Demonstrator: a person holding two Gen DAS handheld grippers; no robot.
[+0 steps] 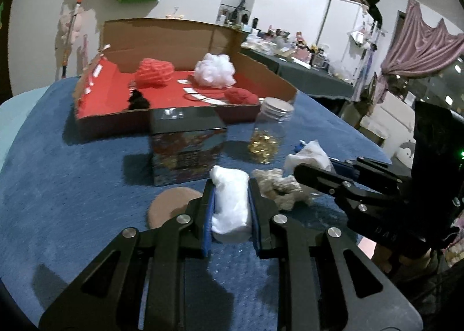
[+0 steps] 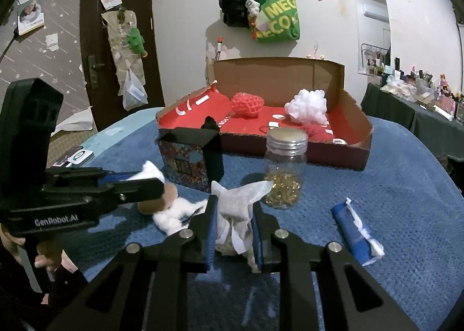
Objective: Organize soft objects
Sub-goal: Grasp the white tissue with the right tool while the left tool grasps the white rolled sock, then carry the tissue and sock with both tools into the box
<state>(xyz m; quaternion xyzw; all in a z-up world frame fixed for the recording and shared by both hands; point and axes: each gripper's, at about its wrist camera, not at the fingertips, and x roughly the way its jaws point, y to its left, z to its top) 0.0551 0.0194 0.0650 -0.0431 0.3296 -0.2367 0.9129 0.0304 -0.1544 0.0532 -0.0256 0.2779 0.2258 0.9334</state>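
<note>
My left gripper [image 1: 231,186] is shut on a white cotton wad [image 1: 230,209], held just above the blue table cover. My right gripper [image 2: 235,203] is shut on a crumpled white gauze cloth [image 2: 236,206]. Each gripper shows in the other's view: the right one [image 1: 301,171] with its cloth, the left one [image 2: 156,183] with its cotton. Behind stands an open cardboard box [image 1: 95,116] lined in red, holding a red mesh sponge [image 1: 153,72], a white puff [image 1: 214,70] and a red yarn bundle [image 1: 240,96]. A beige fluffy lump [image 1: 278,186] lies between the grippers.
A dark printed box [image 1: 185,145] and a glass jar [image 1: 268,130] of gold bits stand between me and the cardboard box. A brown round pad [image 1: 165,206], loose cotton [image 2: 171,215] and a blue packet [image 2: 356,235] lie on the table cover. A person's hand [image 2: 49,255] holds the left gripper.
</note>
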